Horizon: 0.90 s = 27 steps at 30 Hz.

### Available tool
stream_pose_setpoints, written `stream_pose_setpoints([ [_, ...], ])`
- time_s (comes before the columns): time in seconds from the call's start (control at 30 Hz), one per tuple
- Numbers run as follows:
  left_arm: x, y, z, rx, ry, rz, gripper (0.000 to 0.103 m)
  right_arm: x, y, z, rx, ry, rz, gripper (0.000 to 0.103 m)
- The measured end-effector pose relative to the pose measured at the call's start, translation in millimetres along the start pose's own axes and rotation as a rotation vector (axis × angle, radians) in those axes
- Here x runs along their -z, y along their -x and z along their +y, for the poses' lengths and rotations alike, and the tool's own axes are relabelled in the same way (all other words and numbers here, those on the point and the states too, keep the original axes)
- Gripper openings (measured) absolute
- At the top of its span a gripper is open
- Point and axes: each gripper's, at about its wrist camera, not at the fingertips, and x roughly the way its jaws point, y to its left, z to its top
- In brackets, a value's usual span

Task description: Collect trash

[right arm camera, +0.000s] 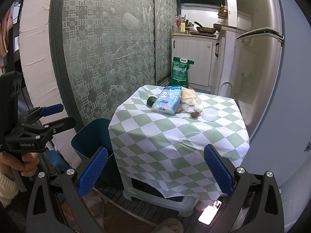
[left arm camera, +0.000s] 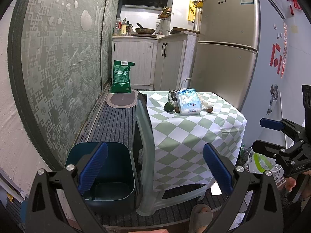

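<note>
A small heap of trash is lying at the far end of the bench point(right arm camera: 175, 136), which is draped in a green-and-white checked cloth. At its middle a blue-and-white plastic packet point(right arm camera: 168, 101) is resting flat, with a dark green round fruit point(right arm camera: 151, 101) just beside it on the left. A crumpled pale plastic bag point(right arm camera: 191, 99) is leaning against the packet's right side, a small brown lump point(right arm camera: 194, 114) is sitting in front of that bag, and a shallow white round lid point(right arm camera: 210, 115) is lying just to the right of the lump. In the left wrist view a dark crinkled wrapper point(left arm camera: 172, 94) is being partly hidden behind the packet.

The heap is being kept well apart from both claws, far ahead of their tips. The right claw point(right arm camera: 155, 171) is being held wide open over the near edge of the bench, with nothing between its blue pads. The left claw point(left arm camera: 155, 171) is likewise being held wide open and empty, lower and to the left, with its left finger over the dark teal bin point(left arm camera: 108, 174).

The bin is standing on the striped floor mat, touching the left side of the bench, and its inside is being seen as bare. Beyond the bench a green sack point(left arm camera: 121, 77) is standing upright against white cabinets, and a fridge point(left arm camera: 227, 44) is rising just to the right.
</note>
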Motion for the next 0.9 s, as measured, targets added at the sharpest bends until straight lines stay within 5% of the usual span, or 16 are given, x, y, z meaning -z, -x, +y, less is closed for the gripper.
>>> stream_pose_setpoints([
  [0.9,-0.1,0.0,1.0,0.001,0.000,0.000,0.100,-1.3,0.5,1.7,-0.004,0.007,0.000,0.100],
])
